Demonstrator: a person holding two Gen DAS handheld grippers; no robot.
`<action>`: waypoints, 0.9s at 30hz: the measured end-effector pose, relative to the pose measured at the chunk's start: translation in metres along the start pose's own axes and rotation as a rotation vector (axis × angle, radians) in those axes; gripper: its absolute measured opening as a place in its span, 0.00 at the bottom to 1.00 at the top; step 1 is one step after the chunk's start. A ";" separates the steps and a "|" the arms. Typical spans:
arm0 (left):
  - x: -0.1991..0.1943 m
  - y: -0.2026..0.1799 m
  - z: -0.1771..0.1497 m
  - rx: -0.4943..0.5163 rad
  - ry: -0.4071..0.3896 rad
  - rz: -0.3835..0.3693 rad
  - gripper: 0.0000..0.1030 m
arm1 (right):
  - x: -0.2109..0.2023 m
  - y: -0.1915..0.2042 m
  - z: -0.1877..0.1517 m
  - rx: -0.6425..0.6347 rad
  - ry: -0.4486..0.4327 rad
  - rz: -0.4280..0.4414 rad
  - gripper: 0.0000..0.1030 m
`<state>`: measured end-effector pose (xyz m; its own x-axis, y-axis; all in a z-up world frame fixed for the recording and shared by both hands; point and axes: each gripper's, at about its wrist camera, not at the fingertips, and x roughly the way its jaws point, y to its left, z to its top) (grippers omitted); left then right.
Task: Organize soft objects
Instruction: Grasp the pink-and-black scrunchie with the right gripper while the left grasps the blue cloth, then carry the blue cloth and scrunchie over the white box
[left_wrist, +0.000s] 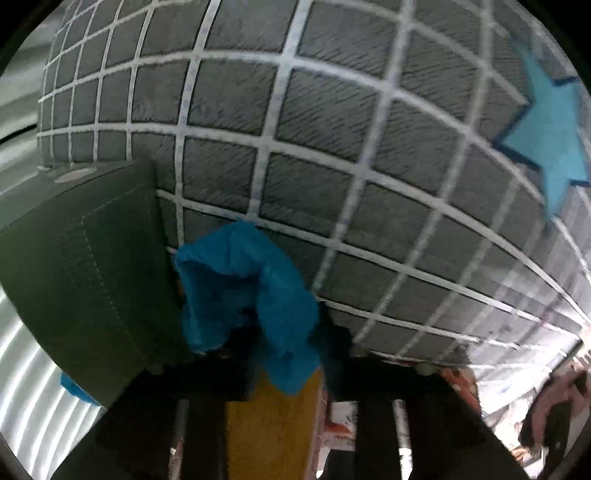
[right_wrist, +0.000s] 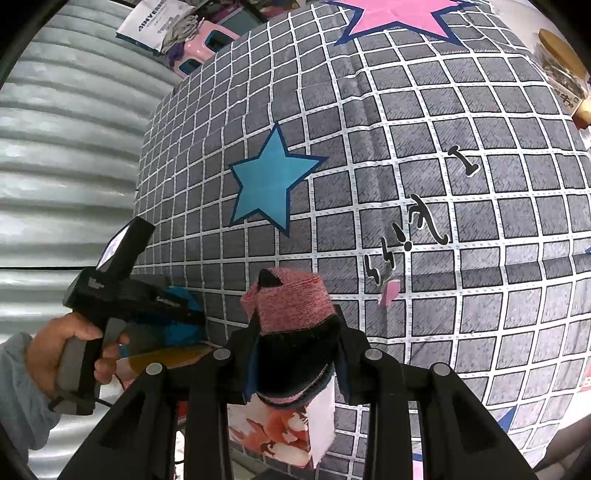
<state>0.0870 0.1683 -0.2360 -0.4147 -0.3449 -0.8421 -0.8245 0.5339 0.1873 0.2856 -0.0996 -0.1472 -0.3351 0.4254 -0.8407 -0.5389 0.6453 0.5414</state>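
Observation:
My left gripper (left_wrist: 258, 339) is shut on a crumpled blue cloth (left_wrist: 243, 291) and holds it just above the near edge of the grid-patterned bed sheet (left_wrist: 314, 147). The same gripper shows in the right wrist view (right_wrist: 177, 314), held in a hand at the left, with the blue cloth (right_wrist: 184, 325) in it. My right gripper (right_wrist: 295, 343) is shut on a pink and black knitted sock (right_wrist: 291, 310), which sticks up between the fingers over the sheet (right_wrist: 406, 184).
A dark green box-like object (left_wrist: 85, 266) sits at the left by the bed edge. A corrugated metal wall (right_wrist: 66, 147) runs along the left. A floral box (right_wrist: 280, 432) and yellow item (left_wrist: 273, 424) lie below the grippers. Clutter sits at the bed's far corners.

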 end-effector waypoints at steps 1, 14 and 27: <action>-0.006 -0.001 -0.004 0.022 -0.029 -0.025 0.18 | -0.002 0.000 -0.001 -0.001 -0.002 0.000 0.33; -0.102 -0.057 -0.091 0.312 -0.454 -0.036 0.16 | -0.022 -0.010 -0.017 -0.006 -0.020 -0.071 0.33; -0.106 -0.082 -0.190 0.595 -0.639 -0.008 0.16 | -0.034 -0.015 -0.056 -0.022 -0.013 -0.163 0.33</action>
<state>0.1252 0.0147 -0.0660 0.0326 0.0533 -0.9980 -0.4142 0.9095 0.0351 0.2622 -0.1591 -0.1272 -0.2315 0.3243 -0.9172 -0.6024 0.6925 0.3968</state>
